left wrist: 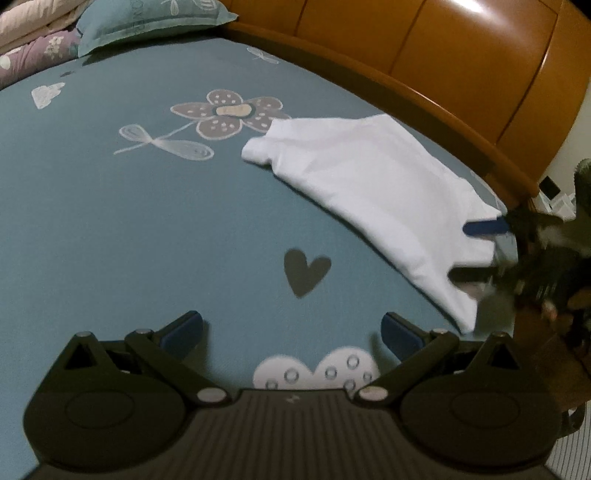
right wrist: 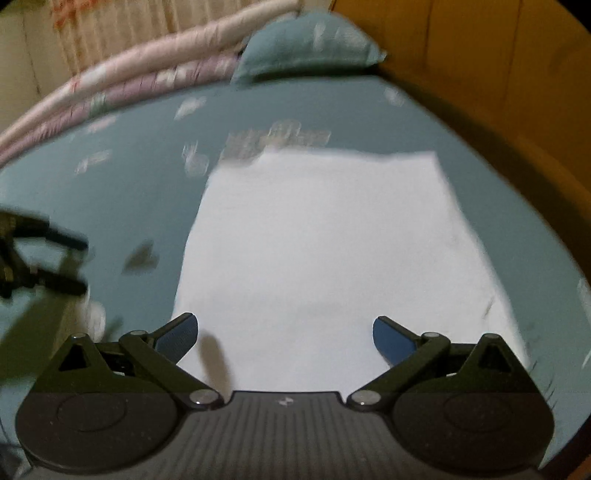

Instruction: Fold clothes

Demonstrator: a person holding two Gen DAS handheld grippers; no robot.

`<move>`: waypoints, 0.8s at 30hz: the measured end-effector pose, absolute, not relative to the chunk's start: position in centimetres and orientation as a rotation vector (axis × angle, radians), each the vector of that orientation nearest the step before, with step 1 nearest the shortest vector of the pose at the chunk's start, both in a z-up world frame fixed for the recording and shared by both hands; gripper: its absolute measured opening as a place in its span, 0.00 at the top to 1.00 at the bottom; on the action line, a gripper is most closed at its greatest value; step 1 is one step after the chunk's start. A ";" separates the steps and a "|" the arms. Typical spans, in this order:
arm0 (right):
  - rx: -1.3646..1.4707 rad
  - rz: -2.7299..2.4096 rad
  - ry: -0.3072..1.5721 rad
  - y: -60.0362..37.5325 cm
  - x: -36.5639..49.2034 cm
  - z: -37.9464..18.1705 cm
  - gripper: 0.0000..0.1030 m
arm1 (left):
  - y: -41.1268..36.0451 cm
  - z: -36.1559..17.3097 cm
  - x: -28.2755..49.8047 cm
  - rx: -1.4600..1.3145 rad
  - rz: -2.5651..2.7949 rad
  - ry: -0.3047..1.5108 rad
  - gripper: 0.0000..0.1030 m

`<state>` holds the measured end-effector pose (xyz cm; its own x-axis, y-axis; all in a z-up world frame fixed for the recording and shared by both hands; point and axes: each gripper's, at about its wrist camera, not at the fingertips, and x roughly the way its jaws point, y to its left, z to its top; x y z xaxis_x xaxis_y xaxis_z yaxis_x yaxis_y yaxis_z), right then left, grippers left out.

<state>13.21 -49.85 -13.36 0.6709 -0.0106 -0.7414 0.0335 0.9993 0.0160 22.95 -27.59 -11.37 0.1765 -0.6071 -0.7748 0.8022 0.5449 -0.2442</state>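
Observation:
A white garment [left wrist: 369, 184] lies flat, folded into a long shape, on the teal bed sheet [left wrist: 110, 221] beside the wooden headboard. In the right wrist view the garment [right wrist: 321, 240] spreads out straight ahead, blurred by motion. My right gripper [right wrist: 284, 328] is open over the garment's near edge, with nothing clamped. It shows at the right of the left wrist view as the right gripper [left wrist: 476, 251], fingers apart at the garment's end. My left gripper [left wrist: 291, 328] is open and empty above bare sheet, left of the garment. The left gripper [right wrist: 79, 264] also appears at the left edge.
A teal pillow [left wrist: 147, 22] and folded quilts [left wrist: 29, 48] lie at the far end of the bed. The wooden headboard [left wrist: 443, 55] runs along the right side. The sheet is printed with flowers and hearts. A person's hand shows blurred at the right edge.

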 end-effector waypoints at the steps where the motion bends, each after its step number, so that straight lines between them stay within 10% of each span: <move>1: -0.024 -0.030 0.839 -49.2 12.7 -13.5 0.00 | -27.3 -11.5 22.8 0.248 -1.003 0.961 0.01; 24: -0.146 -0.122 0.768 -46.6 31.3 -10.8 0.00 | -22.5 -12.1 24.0 0.277 -0.892 0.889 0.01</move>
